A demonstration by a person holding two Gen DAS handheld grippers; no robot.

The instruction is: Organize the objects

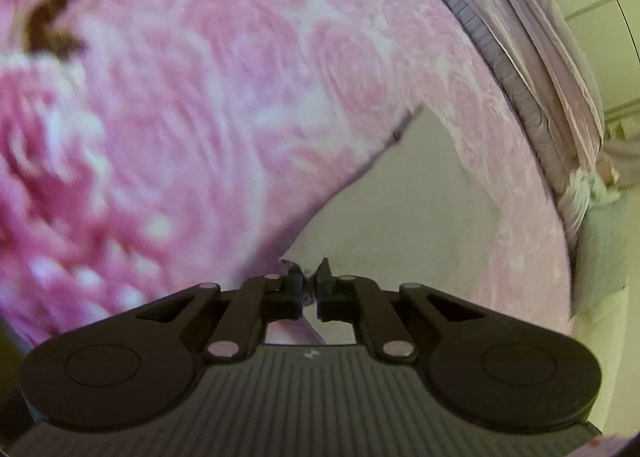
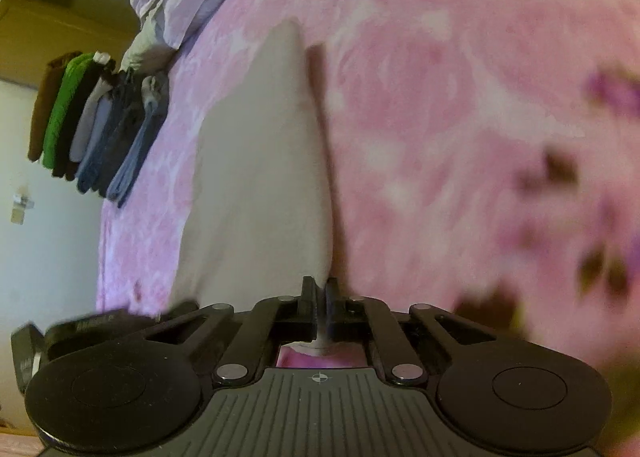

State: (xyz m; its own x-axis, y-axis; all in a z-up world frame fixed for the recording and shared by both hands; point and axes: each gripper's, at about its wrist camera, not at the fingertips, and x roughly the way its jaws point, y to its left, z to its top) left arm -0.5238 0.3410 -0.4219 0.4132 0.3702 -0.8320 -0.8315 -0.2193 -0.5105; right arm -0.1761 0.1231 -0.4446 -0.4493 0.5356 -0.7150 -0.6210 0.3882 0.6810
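Tongs: left tongs [image 1: 311,281] and right tongs [image 2: 319,289] each pinch the pink cloth's [image 1: 200,117] edge.
Cloth: soft, light, floppy; best held at corners, near 12 o'clock.

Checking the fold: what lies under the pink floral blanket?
Where the pink floral blanket is lifted by both grippers, a cream sheet shows beneath it. What lies under the rest of the blanket is covered.
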